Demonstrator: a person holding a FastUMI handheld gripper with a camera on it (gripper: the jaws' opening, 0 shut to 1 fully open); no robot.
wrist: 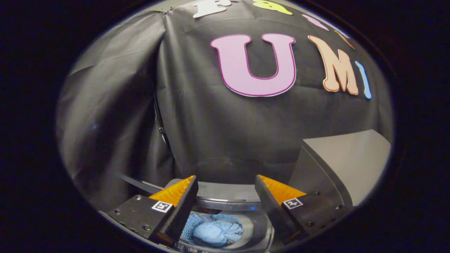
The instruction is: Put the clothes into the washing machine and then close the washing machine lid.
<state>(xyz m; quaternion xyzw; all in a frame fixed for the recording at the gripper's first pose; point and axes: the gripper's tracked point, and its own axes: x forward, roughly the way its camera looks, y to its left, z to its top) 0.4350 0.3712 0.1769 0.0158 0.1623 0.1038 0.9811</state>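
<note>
My gripper hangs open above the washing machine, with nothing between its fingers. Below the fingers lies the machine's round drum, and a light blue garment rests bunched inside it. The machine's grey lid stands raised to the right of the right finger, tilted back and away from the opening.
The booth's black cloth wall hangs close behind the machine. A thin dark strap or cable runs down a fold of the cloth behind the left finger.
</note>
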